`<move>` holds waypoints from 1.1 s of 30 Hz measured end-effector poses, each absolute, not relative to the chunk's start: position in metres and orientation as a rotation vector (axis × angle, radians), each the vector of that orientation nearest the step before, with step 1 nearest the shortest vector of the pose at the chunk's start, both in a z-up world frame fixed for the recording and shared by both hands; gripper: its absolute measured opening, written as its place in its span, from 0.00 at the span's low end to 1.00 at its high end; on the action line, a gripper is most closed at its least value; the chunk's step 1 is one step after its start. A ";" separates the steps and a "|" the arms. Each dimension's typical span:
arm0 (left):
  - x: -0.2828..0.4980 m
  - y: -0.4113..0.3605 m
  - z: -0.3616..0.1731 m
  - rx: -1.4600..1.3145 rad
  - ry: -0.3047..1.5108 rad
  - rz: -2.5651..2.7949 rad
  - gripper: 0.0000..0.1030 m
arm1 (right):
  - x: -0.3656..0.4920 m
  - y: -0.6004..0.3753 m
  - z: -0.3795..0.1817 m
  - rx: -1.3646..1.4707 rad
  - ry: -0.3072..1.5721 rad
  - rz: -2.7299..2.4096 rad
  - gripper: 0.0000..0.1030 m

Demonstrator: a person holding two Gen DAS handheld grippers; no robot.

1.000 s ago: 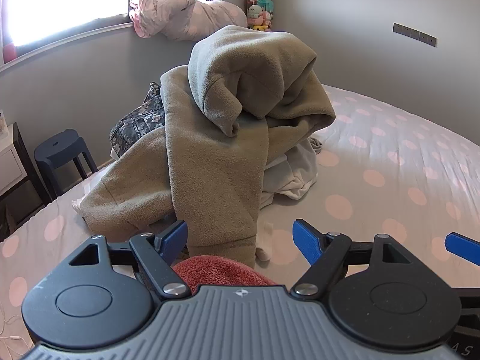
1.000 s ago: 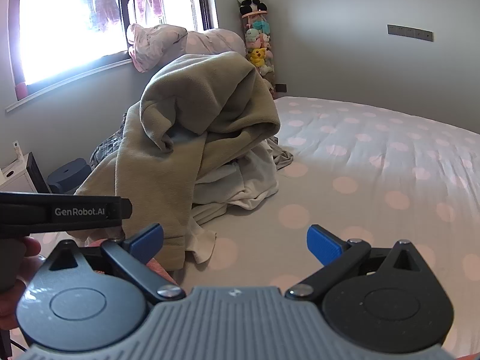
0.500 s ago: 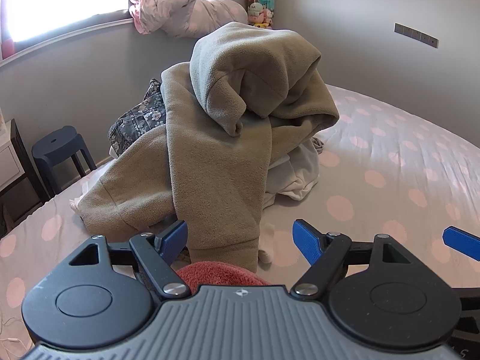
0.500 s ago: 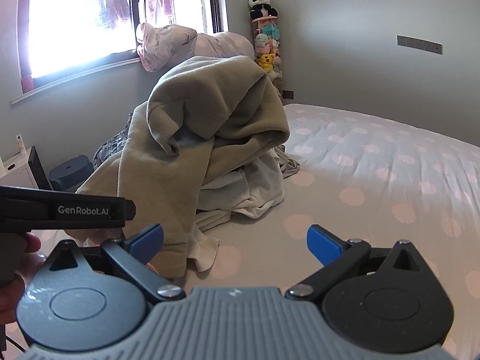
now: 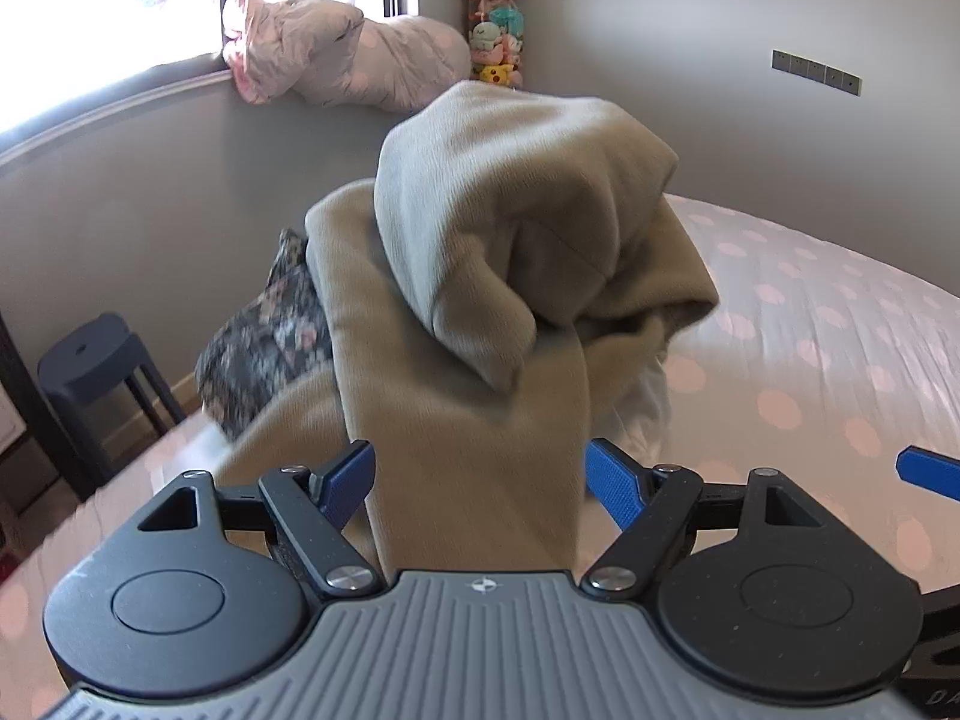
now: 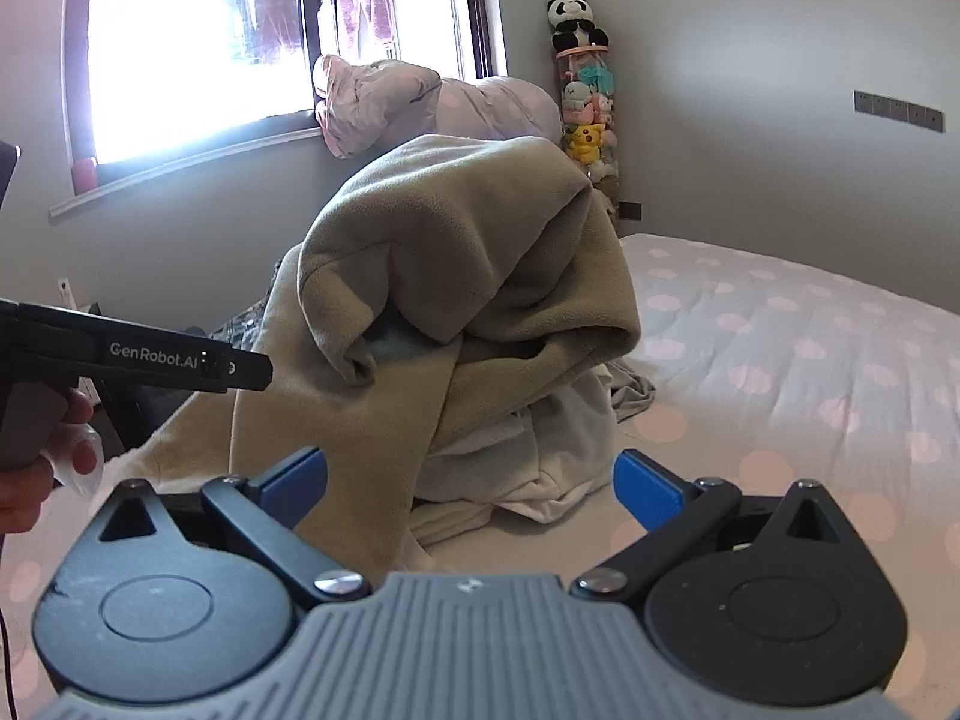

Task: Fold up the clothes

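On the bed (image 6: pixel 780 360), toward the window side, sits an unfolded heap of clothes: a big olive fleece (image 6: pixel 456 264) draped over the top, pale garments (image 6: pixel 540 456) bunched beneath it, and a dark floral piece (image 5: pixel 270 336) poking out at 9 o'clock of the heap in the left view. Nothing here lies folded that I can see.

The left claw (image 5: pixel 480 480) is spread wide, its blue pads on either side of a hanging fold of the fleece at 12 o'clock, right in front of it; whether the cloth sits between the pads or just beyond them I cannot tell, as the view is blurred. The right claw (image 6: pixel 471 483) is also spread, holding nothing, pointed at the foot of the heap at 12 o'clock, near where the fleece hem meets the pale garments. The left tool's body and the hand (image 6: pixel 36 468) holding it show at 9 o'clock in the right view.

My guess is that the step in hand is getting hold of the fleece to lift it clear. To do that well, the left claw should close on a single layer near a hem or cuff, not on a thick bunched fold that will slip. The right should take a matching edge well apart from it, so the garment hangs flat. Lift slowly: the fleece lies over the pale things and may drag them along. The polka-dot stretch at 3 o'clock looks a good place to spread it.
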State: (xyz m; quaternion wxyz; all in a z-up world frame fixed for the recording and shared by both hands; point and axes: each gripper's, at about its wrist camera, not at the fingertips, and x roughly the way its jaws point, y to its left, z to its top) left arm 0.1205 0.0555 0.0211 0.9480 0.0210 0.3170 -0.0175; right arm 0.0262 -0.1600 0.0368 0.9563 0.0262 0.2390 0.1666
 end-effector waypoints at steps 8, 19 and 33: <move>0.207 0.082 0.016 0.030 0.655 -0.074 0.75 | 0.121 -0.130 0.028 0.095 0.559 0.418 0.99; 0.239 0.122 -0.032 -0.112 0.683 -0.127 1.00 | 0.181 -0.064 -0.015 0.034 0.669 0.553 0.66; 0.227 0.132 -0.044 -0.111 0.656 -0.208 1.00 | 0.180 -0.042 -0.016 -0.083 0.624 0.567 0.55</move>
